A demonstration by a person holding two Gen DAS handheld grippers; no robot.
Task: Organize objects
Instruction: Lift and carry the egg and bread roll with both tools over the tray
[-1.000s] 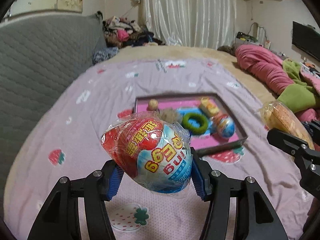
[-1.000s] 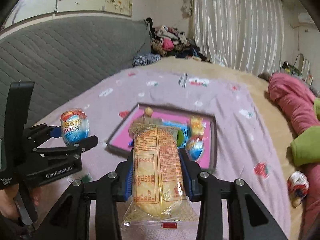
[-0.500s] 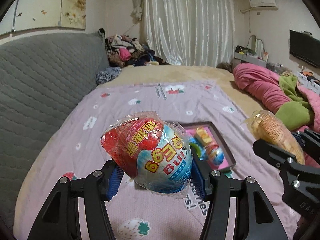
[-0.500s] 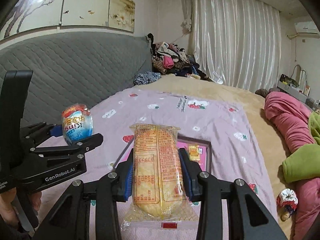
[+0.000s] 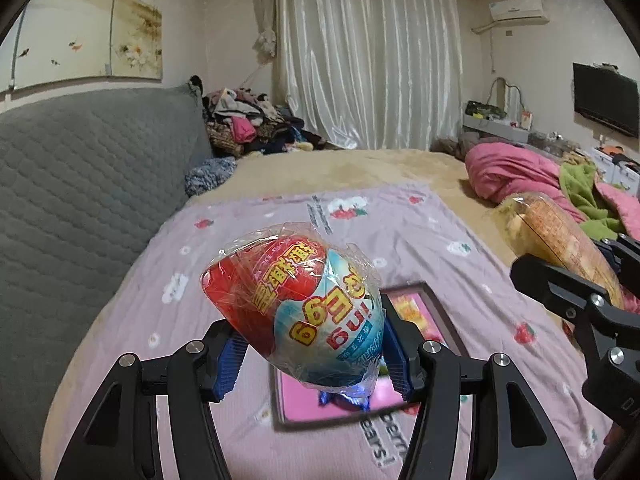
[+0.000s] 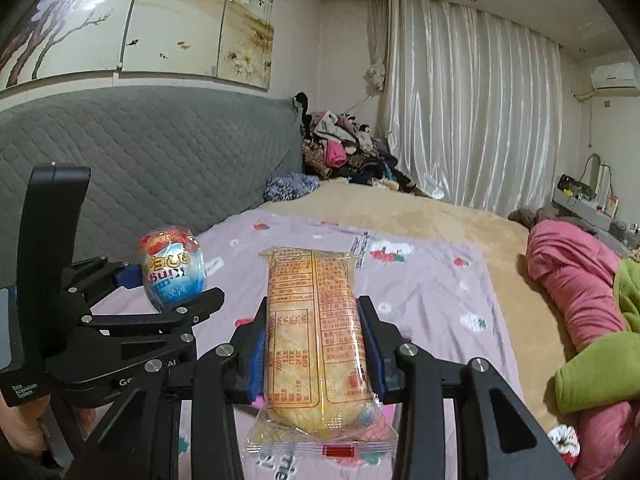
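A bed [image 5: 400, 168] fills both views, and most of it is covered by a lilac sheet [image 5: 248, 248] printed with strawberries. A grey quilted headboard [image 6: 140, 152] is seen left of the sheet, and a pile of clothes [image 6: 344, 152] is heaped at the headboard's far end. A pink quilt [image 6: 572, 272] is bundled to the right of the sheet. On the sheet a dark-framed tray [image 5: 448, 332] with a pink floor is laid, mostly hidden behind the egg. A wrapped toy egg [image 5: 296, 312], red and blue, is gripped between the blue pads of the left tongs [image 5: 308, 352] and is held in the air above the sheet. A long wrapped cake [image 6: 316, 340] in clear printed film is clamped upright in the right tongs [image 6: 316, 356], also above the sheet, with the egg to its left. Part of a hand [image 6: 20, 428] is seen on the left tongs' handle.
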